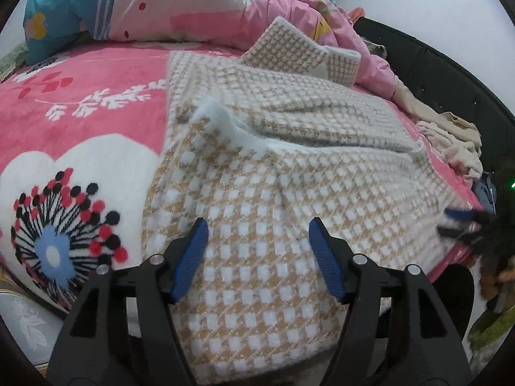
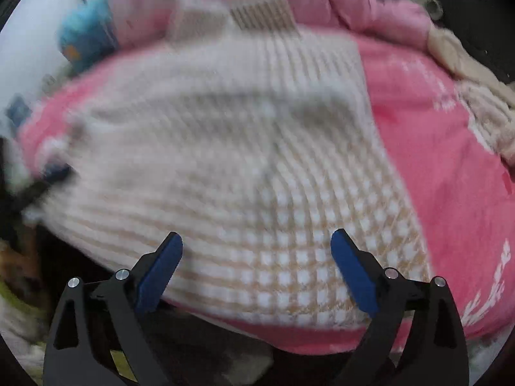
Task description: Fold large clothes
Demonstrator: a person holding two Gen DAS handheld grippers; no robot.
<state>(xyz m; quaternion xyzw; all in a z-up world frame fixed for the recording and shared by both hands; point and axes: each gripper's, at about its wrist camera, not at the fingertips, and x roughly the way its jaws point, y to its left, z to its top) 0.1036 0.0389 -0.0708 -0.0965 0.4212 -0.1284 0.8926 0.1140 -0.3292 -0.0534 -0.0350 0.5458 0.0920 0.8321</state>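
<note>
A tan and white houndstooth knit garment lies spread on the pink bed, with its sleeves folded in across the body and the collar at the far end. Its near hem hangs over the bed's front edge. My left gripper hovers open just above the near part of the knit, nothing between its blue pads. In the blurred right wrist view the same garment fills the middle, and my right gripper stands wide open over its near hem. The right gripper's blue tips also show at the garment's right edge in the left wrist view.
A pink floral blanket covers the bed. A heaped pink quilt and a blue pillow lie at the far end. Beige clothes are piled along the right side by a dark headboard.
</note>
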